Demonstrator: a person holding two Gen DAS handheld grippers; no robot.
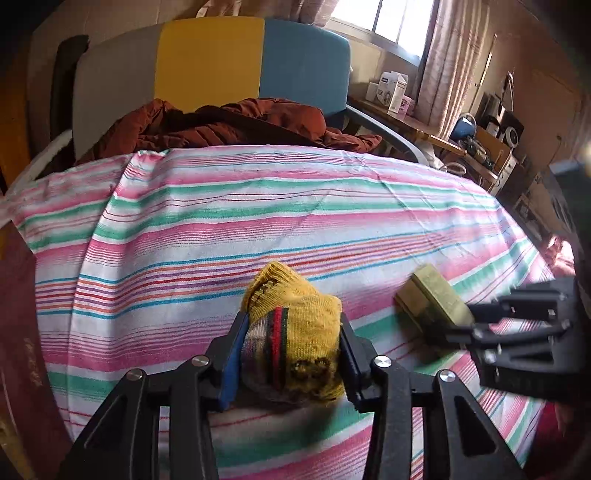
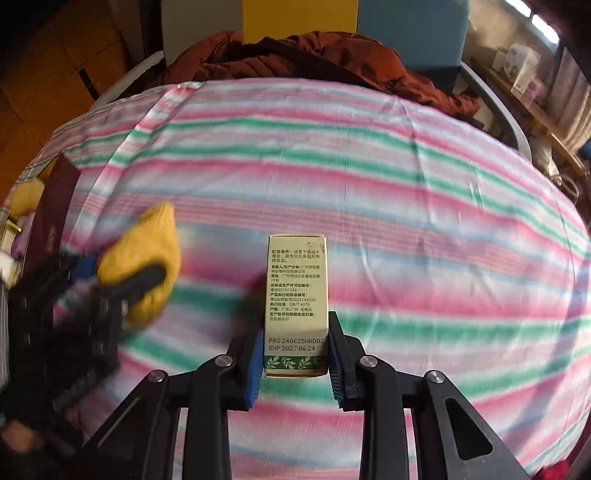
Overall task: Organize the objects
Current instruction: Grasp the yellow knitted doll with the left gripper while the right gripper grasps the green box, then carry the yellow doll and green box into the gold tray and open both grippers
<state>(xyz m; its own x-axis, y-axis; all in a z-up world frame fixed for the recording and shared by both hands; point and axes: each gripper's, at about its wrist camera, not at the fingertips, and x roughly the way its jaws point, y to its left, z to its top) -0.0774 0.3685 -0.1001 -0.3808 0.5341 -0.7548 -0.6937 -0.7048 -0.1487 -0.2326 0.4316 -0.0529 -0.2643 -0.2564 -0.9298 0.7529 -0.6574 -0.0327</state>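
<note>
The bed, covered by a pink, green and white striped sheet (image 1: 258, 206), carries everything. At its far end lies one crumpled rust-red quilted jacket (image 1: 229, 123). Only the left wrist view shows the window (image 1: 391, 18) and the cluttered side shelf (image 1: 476, 144); only the right wrist view shows printed text on the carton and a dark maroon book-like cover (image 2: 55, 206) at the left edge.

One left tool (image 1: 291, 354) is clenched on one bundled mustard-yellow knitted sock with red and green bands (image 1: 295, 328), held just over the near part of the sheet, its long axis pointing away from the camera. Motion blur hides contact with the sheet.

One right tool (image 2: 295, 354) grips one pale green rectangular cardboard carton (image 2: 297, 295) by its near end; its long axis runs forward along the fingers, toward the jacket. The carton sits right of the sock, apart from it.
</note>
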